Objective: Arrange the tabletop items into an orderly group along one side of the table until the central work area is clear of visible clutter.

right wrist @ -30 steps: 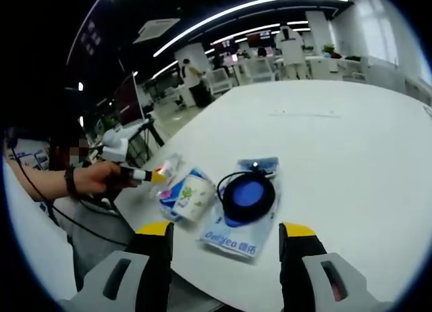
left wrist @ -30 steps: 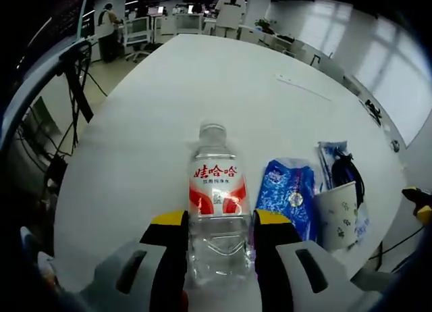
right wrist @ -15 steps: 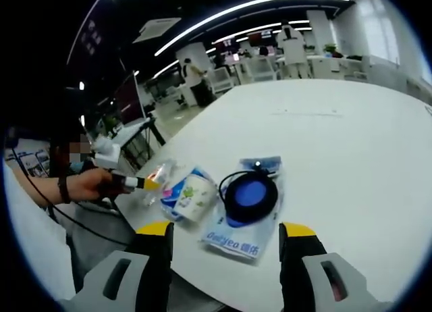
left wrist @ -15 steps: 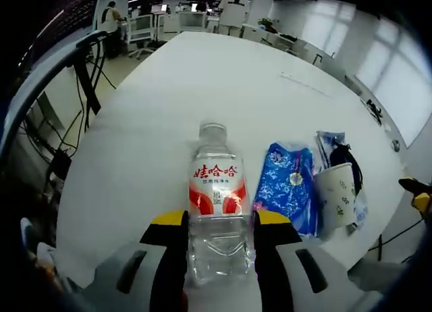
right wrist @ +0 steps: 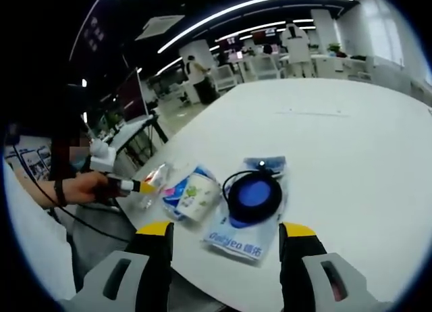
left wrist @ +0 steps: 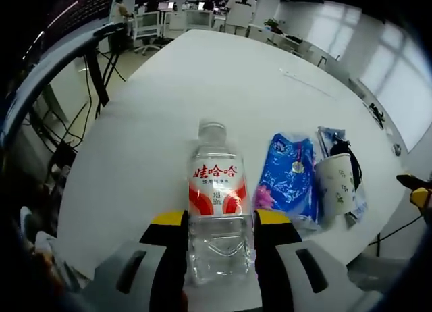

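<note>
Beyond the water bottle (left wrist: 216,197), blue packet (left wrist: 289,180) and paper cup (left wrist: 335,185), the table (left wrist: 223,82) lies open.

Left jaws clamped, right jaws spread and free.

The left gripper (left wrist: 218,225) holds its yellow-tipped jaws closed against both sides of a clear water bottle (left wrist: 216,204), which stands upright between them. The right gripper (right wrist: 227,234) has its jaws wide apart with nothing between them. In the right gripper view, the person's hand (right wrist: 88,188) grips the left gripper's handle beside the bottle.
</note>
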The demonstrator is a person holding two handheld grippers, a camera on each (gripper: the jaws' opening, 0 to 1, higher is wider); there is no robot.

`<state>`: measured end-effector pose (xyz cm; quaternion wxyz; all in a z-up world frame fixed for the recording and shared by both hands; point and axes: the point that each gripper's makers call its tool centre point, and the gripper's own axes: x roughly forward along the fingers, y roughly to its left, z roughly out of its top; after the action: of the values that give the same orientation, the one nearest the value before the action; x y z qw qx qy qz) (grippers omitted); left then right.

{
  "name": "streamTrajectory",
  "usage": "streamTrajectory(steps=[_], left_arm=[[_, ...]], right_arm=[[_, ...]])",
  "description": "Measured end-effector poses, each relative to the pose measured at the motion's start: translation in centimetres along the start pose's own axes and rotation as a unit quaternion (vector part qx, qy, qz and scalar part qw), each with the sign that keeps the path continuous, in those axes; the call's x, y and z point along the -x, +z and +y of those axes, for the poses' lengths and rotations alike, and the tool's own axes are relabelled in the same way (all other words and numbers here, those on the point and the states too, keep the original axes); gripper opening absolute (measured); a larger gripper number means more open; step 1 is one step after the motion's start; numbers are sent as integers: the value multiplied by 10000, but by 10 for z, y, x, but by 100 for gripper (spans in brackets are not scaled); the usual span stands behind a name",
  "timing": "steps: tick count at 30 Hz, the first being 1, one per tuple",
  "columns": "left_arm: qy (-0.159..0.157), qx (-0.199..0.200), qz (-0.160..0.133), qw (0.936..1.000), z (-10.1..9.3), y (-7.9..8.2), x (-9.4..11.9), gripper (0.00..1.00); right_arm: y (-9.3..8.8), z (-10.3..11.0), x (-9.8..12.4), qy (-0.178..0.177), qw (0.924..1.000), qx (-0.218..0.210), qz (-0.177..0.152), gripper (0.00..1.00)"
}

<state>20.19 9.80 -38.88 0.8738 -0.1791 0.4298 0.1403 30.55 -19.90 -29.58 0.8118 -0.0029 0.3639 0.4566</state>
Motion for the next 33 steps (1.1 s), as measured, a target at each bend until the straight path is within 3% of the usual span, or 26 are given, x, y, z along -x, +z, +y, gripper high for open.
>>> streamTrajectory(steps=[22, 33], left_arm=[[-31, -151, 207, 9997, 3, -7, 4, 40], [-72, -356, 209, 9991, 7, 16, -12, 44]], right_arm=[[-4, 2, 4, -14, 10000, -42, -1, 64], [-8, -5, 17, -221, 9995, -213, -108, 65]])
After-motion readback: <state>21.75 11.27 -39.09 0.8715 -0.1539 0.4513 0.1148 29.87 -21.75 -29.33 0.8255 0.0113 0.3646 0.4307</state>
